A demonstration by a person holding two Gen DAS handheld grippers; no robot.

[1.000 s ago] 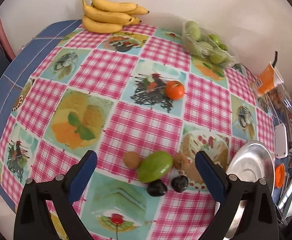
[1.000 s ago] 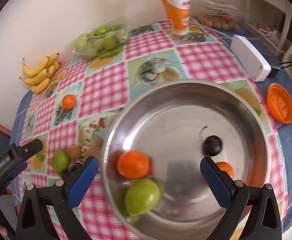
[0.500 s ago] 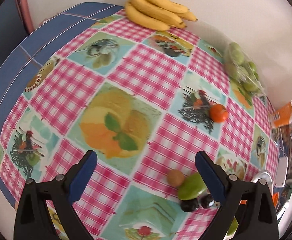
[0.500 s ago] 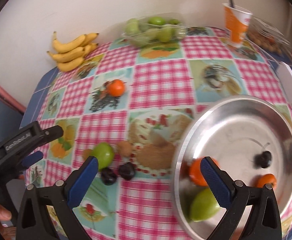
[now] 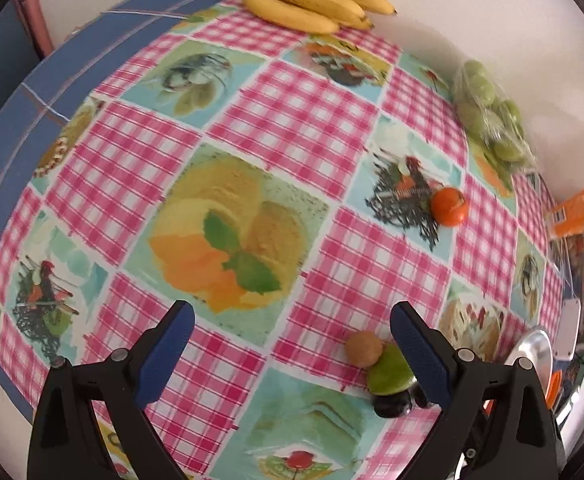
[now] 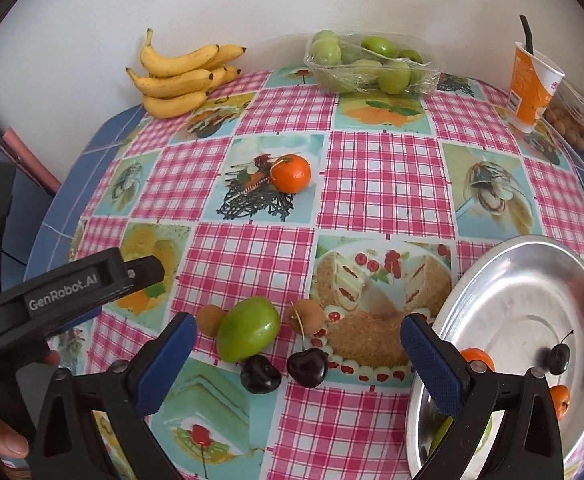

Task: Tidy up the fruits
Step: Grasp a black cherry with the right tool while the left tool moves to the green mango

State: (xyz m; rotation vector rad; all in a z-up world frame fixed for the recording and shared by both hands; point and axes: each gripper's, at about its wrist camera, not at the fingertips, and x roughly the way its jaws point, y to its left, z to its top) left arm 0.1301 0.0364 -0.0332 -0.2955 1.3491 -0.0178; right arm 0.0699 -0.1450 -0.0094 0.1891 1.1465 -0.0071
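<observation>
Between picks: loose fruit on the table, both grippers empty.

Green fruit (image 6: 247,329), two cherries (image 6: 307,367) and two small brown fruits lying just ahead of right gripper (image 6: 298,350), jaws spread wide; bowl (image 6: 532,264) beside its right finger, part-filled. Left gripper (image 5: 292,354) likewise spread, over bare tablecloth. Likely next: centre on one fruit, lower, close. Tangerine (image 6: 290,173) farther ahead.
</observation>
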